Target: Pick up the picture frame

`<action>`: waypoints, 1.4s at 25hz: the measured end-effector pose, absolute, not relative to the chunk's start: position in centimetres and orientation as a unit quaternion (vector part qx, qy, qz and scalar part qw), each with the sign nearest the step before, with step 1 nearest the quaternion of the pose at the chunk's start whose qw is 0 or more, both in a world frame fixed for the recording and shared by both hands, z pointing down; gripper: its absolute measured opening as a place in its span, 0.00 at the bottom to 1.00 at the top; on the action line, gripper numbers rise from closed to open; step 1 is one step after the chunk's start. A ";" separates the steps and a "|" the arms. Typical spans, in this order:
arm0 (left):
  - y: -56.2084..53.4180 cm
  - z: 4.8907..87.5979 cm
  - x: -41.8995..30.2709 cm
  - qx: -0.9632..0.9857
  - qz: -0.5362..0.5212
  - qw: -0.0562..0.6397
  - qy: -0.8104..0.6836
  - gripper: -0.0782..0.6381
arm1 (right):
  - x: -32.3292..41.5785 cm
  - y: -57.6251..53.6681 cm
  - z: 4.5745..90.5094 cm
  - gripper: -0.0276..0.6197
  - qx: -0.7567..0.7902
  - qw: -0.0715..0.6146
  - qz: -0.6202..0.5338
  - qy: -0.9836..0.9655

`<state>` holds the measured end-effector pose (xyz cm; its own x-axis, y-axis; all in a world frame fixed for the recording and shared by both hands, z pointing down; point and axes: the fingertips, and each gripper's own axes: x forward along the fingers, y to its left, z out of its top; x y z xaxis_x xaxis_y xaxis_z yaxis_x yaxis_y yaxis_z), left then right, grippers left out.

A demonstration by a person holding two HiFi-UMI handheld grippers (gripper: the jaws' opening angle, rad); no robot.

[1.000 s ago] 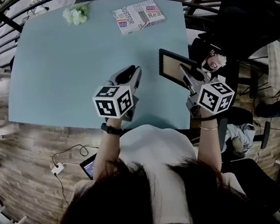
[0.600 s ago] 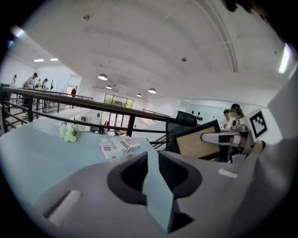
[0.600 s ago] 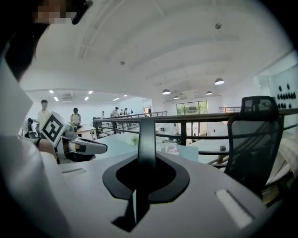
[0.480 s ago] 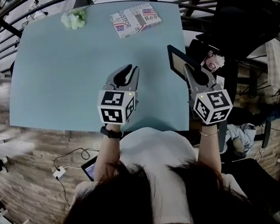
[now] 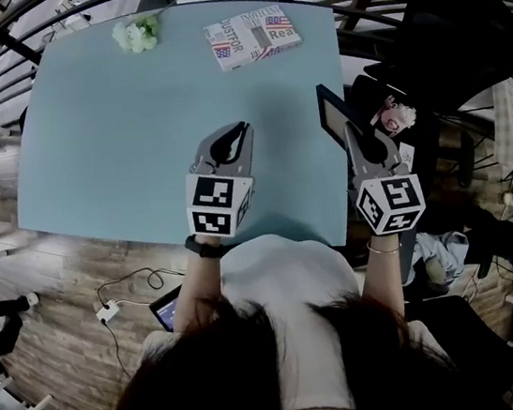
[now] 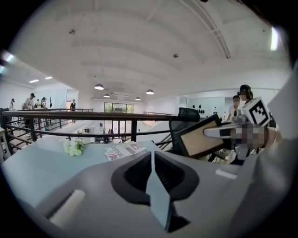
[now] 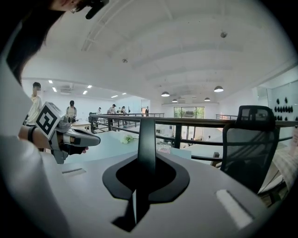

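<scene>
My right gripper [image 5: 348, 131] is shut on the picture frame [image 5: 328, 109], a dark-edged frame held clear of the blue table [image 5: 113, 125] at its right edge. From the head view it stands nearly edge-on. In the right gripper view the frame [image 7: 146, 135] rises as a thin dark bar clamped between the jaws. The left gripper view shows the frame's tan panel [image 6: 202, 139]. My left gripper [image 5: 239, 131] hovers over the table to the frame's left, its jaws closed tip to tip on nothing [image 6: 152, 153].
A printed book [image 5: 251, 34] and a small bunch of white flowers [image 5: 136, 33] lie at the table's far edge. A dark railing [image 6: 93, 115] runs behind the table. A black office chair [image 7: 249, 139] stands to the right, where people [image 6: 243, 95] stand.
The right gripper rose slightly and rolled, turning the frame from face-up to nearly edge-on. The left gripper rolled too and stayed about where it was.
</scene>
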<state>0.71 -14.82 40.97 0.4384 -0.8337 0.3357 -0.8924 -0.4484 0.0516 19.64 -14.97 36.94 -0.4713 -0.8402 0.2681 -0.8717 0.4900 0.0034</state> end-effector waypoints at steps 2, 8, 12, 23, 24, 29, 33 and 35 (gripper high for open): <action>-15.0 41.3 0.5 0.839 0.136 0.109 -0.516 0.20 | 19.4 -15.1 37.2 0.06 0.497 0.114 0.069 -0.857; -15.1 42.3 -0.5 0.834 0.140 0.106 -0.522 0.19 | 18.8 -15.4 37.9 0.06 0.490 0.112 0.067 -0.862; -14.9 42.5 -1.0 0.833 0.141 0.110 -0.524 0.19 | 18.6 -15.5 38.3 0.06 0.487 0.115 0.066 -0.863; -15.1 42.7 -2.4 0.828 0.142 0.105 -0.532 0.19 | 18.4 -15.2 38.3 0.06 0.493 0.121 0.057 -0.860; -15.1 42.7 -2.5 0.828 0.141 0.105 -0.533 0.19 | 18.4 -15.2 38.3 0.06 0.493 0.121 0.057 -0.860; -15.1 42.8 -2.6 0.829 0.138 0.109 -0.530 0.19 | 18.3 -15.0 38.4 0.06 0.497 0.122 0.057 -0.858; -15.1 42.6 -2.7 0.831 0.135 0.108 -0.528 0.19 | 18.3 -14.9 38.4 0.06 0.498 0.122 0.057 -0.857; -15.2 42.5 -2.7 0.831 0.135 0.109 -0.528 0.19 | 18.4 -15.0 38.4 0.06 0.499 0.122 0.057 -0.856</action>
<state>-2.72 -15.20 42.52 0.4053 -0.8485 0.3403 -0.9076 -0.4182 0.0383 18.36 -14.98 38.41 -0.4728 -0.8402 0.2657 -0.8679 0.4961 0.0244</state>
